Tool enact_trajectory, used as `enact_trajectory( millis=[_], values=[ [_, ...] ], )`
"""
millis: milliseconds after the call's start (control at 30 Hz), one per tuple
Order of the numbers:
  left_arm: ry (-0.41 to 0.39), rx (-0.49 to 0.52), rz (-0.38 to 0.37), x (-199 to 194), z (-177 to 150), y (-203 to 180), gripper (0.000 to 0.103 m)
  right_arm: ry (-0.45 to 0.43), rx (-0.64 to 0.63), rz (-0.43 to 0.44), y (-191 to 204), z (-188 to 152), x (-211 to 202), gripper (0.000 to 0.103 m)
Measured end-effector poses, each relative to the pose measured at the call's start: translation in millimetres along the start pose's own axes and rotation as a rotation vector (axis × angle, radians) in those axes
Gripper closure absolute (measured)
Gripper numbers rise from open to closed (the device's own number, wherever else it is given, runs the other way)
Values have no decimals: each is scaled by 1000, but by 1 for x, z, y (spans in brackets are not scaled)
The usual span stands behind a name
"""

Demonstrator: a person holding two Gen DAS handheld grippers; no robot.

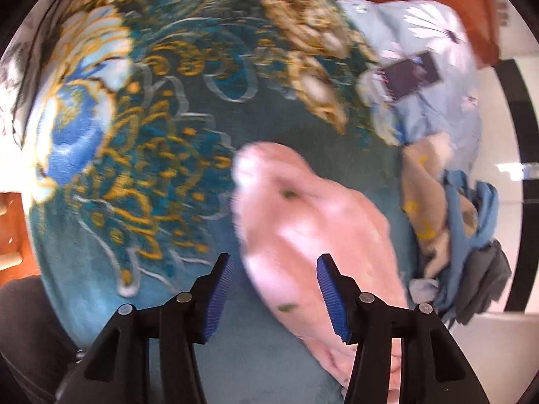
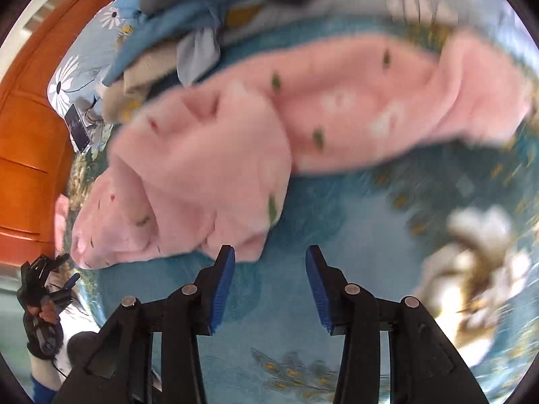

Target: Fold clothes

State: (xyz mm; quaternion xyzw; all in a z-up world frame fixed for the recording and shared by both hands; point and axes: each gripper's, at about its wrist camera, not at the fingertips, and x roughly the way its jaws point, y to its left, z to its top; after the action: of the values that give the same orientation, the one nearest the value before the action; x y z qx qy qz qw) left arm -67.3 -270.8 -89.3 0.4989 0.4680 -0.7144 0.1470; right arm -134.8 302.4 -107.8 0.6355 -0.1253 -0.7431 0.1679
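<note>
Bed layout: garment point(image 2: 256, 141), blanket point(image 2: 269, 309), clothes pile point(image 2: 188, 33).
Garment lies spread on the blanket covering the bed; the clothes pile sits behind it, a phone point(image 2: 78, 127) left of the pile on a sheet point(image 2: 87, 64); headboard point(image 2: 30, 128) at far left.

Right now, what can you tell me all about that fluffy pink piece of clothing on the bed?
The pink garment looks soft and fleecy, with small dark green marks and pale white patches scattered over it. It lies bunched and partly folded over itself on the teal patterned blanket, stretched out long rather than flat. One end reaches near a pile of blue and beige clothes. Neither gripper grips it; in the left wrist view it lies between the open blue pads.
</note>
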Motion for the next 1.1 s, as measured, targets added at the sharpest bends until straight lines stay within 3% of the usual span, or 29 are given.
enact_trajectory(
  millis=[67, 200, 267, 333, 367, 600, 733, 900, 1000, 1067, 1100],
  values=[
    [-17, 74, -11, -3, -9, -18, 47, 3, 38, 20, 1, -3, 20, 58],
    [-50, 310, 50, -9, -28, -58, 46, -3, 100, 24, 9, 1, 47, 58],
    [-41, 376, 59, -5, -38, -69, 45, -9, 123, 37, 13, 1, 53, 61],
    [-27, 427, 60, 0, -47, -79, 45, -6, 136, 60, 17, 2, 54, 92],
    [-19, 446, 62, 4, -51, -84, 45, -3, 145, 72, 19, 2, 55, 94],
    [31, 502, 84, 26, -72, -101, 45, -135, 140, 94, 1, 8, -15, 98],
    [47, 505, 80, 31, -76, -102, 45, -268, 118, -30, -31, 8, -88, 98],
    [63, 503, 81, 36, -82, -100, 45, -446, 88, -280, -76, -4, -189, 98],
    [66, 503, 86, 37, -84, -98, 45, -450, 33, -462, -93, -18, -207, 98],
    [63, 494, 93, 36, -84, -95, 45, -368, -14, -564, -103, -28, -191, 98],
    [59, 484, 96, 35, -82, -93, 45, -316, -17, -567, -108, -32, -178, 98]
  ],
)
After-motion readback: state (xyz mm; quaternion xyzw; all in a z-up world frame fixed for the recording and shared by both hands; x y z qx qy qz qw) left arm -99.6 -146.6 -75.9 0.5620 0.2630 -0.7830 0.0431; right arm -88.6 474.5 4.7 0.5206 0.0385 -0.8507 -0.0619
